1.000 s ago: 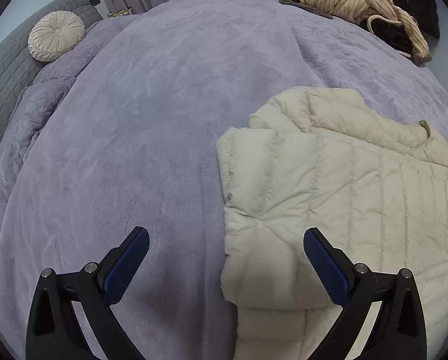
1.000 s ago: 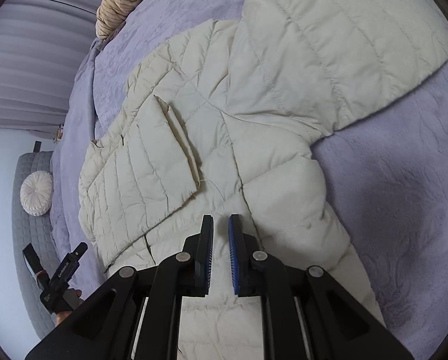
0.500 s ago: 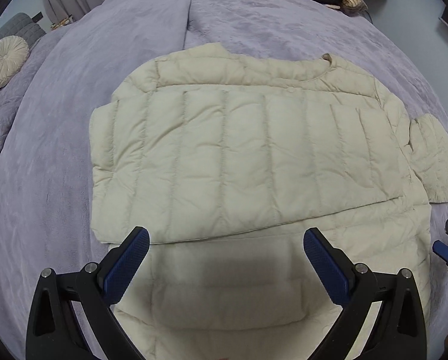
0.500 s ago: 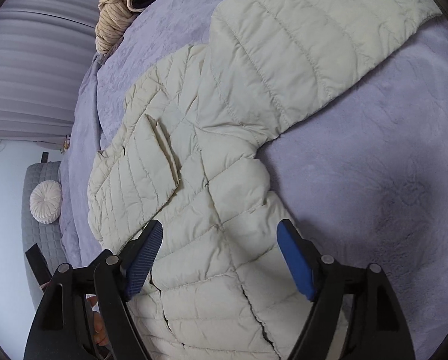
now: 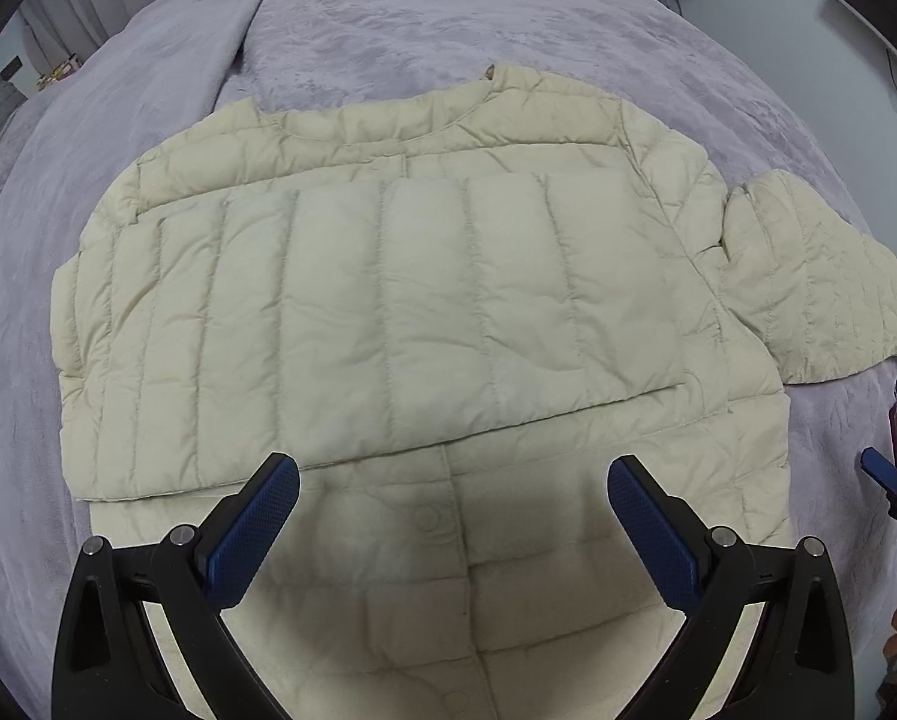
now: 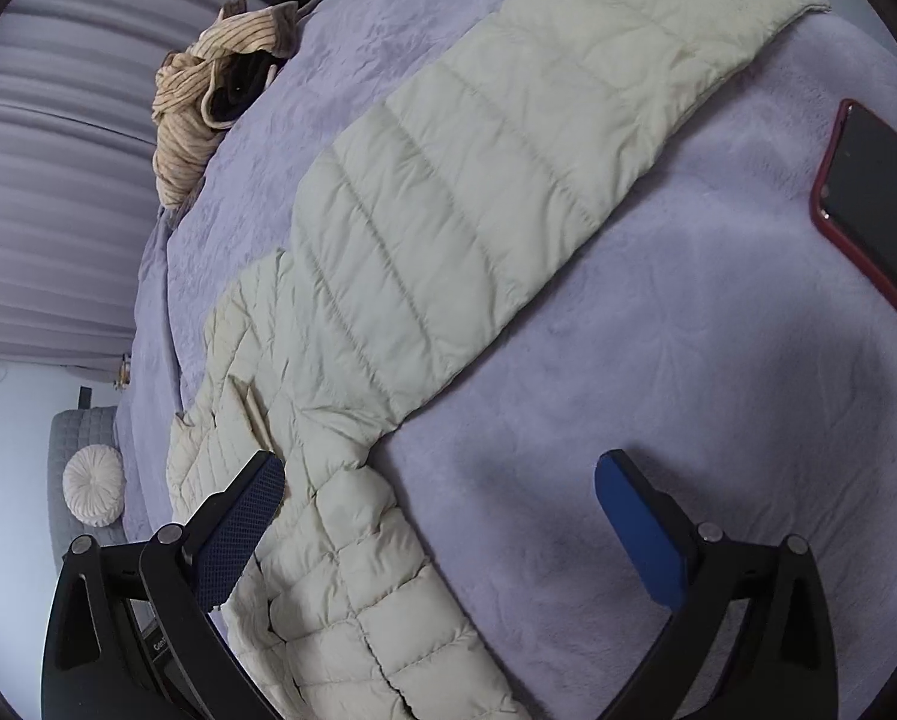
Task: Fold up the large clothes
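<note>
The right tool (image 6: pixel 439 516) is held wide open and empty; the jacket's unfolded sleeve (image 6: pixel 508 162) is stretched ahead of it, nearer than to the open, empty left tool (image 5: pixel 453 516).

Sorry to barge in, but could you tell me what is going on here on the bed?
A person with a handheld gripper in each hand is folding a cream puffer jacket laid on a purple bedspread. One sleeve is folded across the body; the other sleeve lies stretched out to the side. The left gripper hovers open over the jacket's hem, and the right gripper is open near the outstretched sleeve's shoulder. Neither grips any fabric.
</note>
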`<state>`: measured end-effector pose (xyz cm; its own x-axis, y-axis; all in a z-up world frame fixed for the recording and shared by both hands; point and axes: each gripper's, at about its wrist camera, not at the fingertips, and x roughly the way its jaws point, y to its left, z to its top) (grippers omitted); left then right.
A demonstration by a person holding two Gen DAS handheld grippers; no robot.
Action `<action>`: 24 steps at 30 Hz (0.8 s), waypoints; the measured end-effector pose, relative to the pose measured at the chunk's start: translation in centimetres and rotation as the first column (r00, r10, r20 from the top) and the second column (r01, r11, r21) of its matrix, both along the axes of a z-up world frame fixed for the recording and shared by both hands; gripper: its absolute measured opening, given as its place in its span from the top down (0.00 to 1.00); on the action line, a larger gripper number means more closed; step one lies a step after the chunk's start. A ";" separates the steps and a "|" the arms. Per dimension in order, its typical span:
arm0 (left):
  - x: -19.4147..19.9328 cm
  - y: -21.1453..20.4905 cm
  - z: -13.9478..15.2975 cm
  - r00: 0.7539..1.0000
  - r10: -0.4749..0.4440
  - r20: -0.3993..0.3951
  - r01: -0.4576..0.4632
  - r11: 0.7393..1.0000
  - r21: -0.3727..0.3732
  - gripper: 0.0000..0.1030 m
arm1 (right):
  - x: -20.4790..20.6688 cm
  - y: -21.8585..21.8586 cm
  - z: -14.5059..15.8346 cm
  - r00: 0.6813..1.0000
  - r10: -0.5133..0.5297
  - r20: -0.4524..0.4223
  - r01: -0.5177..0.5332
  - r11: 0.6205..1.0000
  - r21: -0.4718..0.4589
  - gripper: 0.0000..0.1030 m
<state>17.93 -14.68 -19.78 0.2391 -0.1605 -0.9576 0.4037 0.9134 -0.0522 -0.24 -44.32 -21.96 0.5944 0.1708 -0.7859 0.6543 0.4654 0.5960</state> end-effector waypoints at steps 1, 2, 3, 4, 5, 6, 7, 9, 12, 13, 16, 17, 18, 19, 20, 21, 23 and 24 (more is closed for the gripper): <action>-0.1 -0.4 0.0 1.000 -0.001 -0.002 0.001 1.000 -0.002 0.00 | 0.0 -0.8 0.0 1.000 -0.012 0.004 0.012 1.000 0.005 0.00; -0.2 -0.8 0.0 1.000 -0.002 -0.006 0.002 1.000 -0.005 0.00 | 0.0 -1.7 -0.1 1.000 -0.023 0.018 0.023 1.000 0.015 0.00; -0.3 -1.2 -0.1 1.000 -0.003 -0.010 0.003 1.000 -0.009 0.00 | 0.1 -2.5 -0.1 0.999 -0.033 0.036 0.032 0.999 0.025 0.00; -0.3 -1.5 -0.1 1.000 -0.003 -0.014 0.003 1.000 -0.013 0.00 | 0.2 -3.4 0.0 0.998 -0.047 0.051 0.046 0.999 0.028 0.00; -0.3 -1.9 -0.1 1.000 -0.003 -0.017 0.003 1.000 -0.016 0.00 | 0.3 -4.3 0.0 0.996 -0.063 0.062 0.062 0.998 0.030 0.00; -0.4 -2.2 -0.1 1.000 -0.002 -0.017 0.001 1.000 -0.019 0.00 | 0.5 -5.1 -0.1 0.994 -0.080 0.073 0.078 0.996 0.034 0.00; -0.4 -2.4 0.0 1.000 0.000 -0.014 0.000 1.000 -0.021 0.00 | 0.7 -5.9 -0.1 0.992 -0.099 0.082 0.096 0.995 0.040 0.00; -0.5 -2.9 0.0 1.000 0.004 -0.005 -0.004 1.000 -0.023 0.00 | 1.1 -7.5 -0.3 0.987 -0.131 0.096 0.126 0.990 0.058 0.00; -0.4 -3.3 0.2 1.000 0.022 0.008 -0.022 0.999 -0.026 0.00 | 1.4 -9.6 -0.9 0.979 -0.173 0.106 0.166 0.983 0.073 0.00; -0.3 -3.3 0.2 1.000 0.028 0.009 -0.028 0.999 -0.030 0.00 | 1.6 -10.2 -1.1 0.975 -0.190 0.111 0.181 0.980 0.084 0.00; 0.1 -3.2 0.1 0.999 0.049 0.004 -0.049 0.998 -0.038 0.00 | 1.4 -12.1 -1.4 0.955 -0.259 0.145 0.244 0.963 0.114 0.00; 0.2 -3.2 0.1 0.999 0.054 -0.002 -0.054 0.998 -0.041 0.00 | 1.3 -12.6 -1.4 0.946 -0.284 0.156 0.267 0.956 0.120 0.00; 0.3 -3.0 0.0 0.998 0.058 -0.011 -0.058 0.997 -0.047 0.00 | 1.1 -13.1 -1.4 0.937 -0.307 0.170 0.287 0.949 0.129 0.00; 0.5 -2.9 -0.1 0.998 0.064 -0.017 -0.065 0.997 -0.052 0.00 | 0.9 -13.5 -1.3 0.926 -0.329 0.183 0.307 0.941 0.140 0.00; 0.6 -2.7 -0.1 0.997 0.073 -0.015 -0.073 0.996 -0.050 0.00 | 0.7 -13.9 -1.3 0.916 -0.354 0.189 0.329 0.932 0.154 0.00; 0.8 -2.5 -0.1 0.997 0.082 -0.008 -0.082 0.996 -0.045 0.00 | 0.5 -14.2 -1.3 0.905 -0.378 0.195 0.348 0.922 0.173 0.05; 1.2 -2.1 0.0 0.995 0.100 0.006 -0.100 0.994 -0.045 0.00 | 0.3 -14.9 -1.6 0.888 -0.415 0.201 0.369 0.901 0.228 0.29; 1.5 -1.9 0.1 0.993 0.115 0.015 -0.114 0.993 -0.039 0.00 | 0.4 -15.2 -1.9 0.884 -0.425 0.196 0.372 0.892 0.257 0.63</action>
